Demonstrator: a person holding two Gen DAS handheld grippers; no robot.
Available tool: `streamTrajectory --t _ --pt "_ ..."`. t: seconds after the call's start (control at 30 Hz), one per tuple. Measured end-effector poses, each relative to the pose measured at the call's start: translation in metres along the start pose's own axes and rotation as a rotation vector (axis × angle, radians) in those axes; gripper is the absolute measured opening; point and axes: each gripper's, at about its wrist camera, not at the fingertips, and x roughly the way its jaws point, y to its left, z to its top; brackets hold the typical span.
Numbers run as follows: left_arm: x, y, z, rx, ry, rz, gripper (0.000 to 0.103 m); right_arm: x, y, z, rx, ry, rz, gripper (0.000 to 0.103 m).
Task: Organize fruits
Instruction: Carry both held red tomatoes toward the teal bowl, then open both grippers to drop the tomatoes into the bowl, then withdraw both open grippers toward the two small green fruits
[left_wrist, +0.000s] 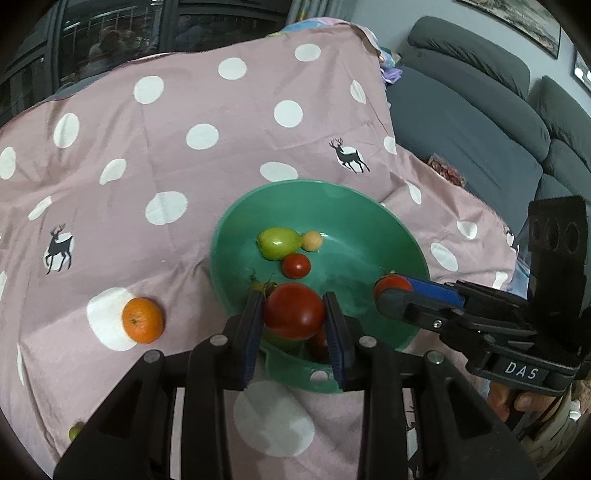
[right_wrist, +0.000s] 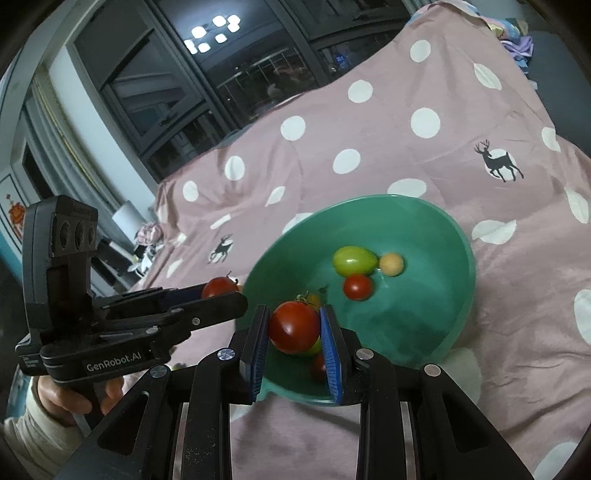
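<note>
- My left claw (left_wrist: 293, 314) is clamped on a red tomato (left_wrist: 293, 310); both blue pads press on its sides, and it hangs over the near rim of the green bowl (left_wrist: 369, 206).
- My right claw (right_wrist: 293, 326) is clamped on a second red tomato (right_wrist: 294, 326), also above the near rim of the bowl.
- In the left view the right claw comes in from the right side, with its tomato over the right part of the bowl. In the right view the left claw comes in from the left side, close to the left rim.
- On the bowl floor lie a green tomato (left_wrist: 279, 242), a small pale-orange fruit (left_wrist: 312, 241) touching it, and a small red tomato (left_wrist: 296, 265) just beside them. Near my pads some more fruits show, half hidden.
- The right half of the bowl floor is bare.
- An orange (left_wrist: 143, 319) lies on the pink dotted cloth (left_wrist: 221, 122), left of the bowl and apart from it.
- A small green fruit (left_wrist: 75, 430) sits at the near left edge of the cloth.
- Behind the bowl the cloth is bare until its far edge; to the right of it stands a grey sofa (left_wrist: 480, 129).
</note>
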Motion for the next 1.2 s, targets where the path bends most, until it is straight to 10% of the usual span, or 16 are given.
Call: streamTrajectory --t 0.53,0.93,1.2 --pt "0.017 -0.004 -0.006 0.03 0.028 0.028 0.031 0.009 -0.005 -0.008 -0.006 0.031 -0.067 0.03" --pt "-0.019 0.009 -0.017 -0.036 -0.017 0.057 0.082 -0.011 -0.012 -0.015 0.051 -0.012 -0.048 0.035" --pt "-0.055 0.029 -0.048 -0.129 -0.022 0.103 0.087 -0.023 0.006 -0.024 0.043 -0.007 -0.018 0.045"
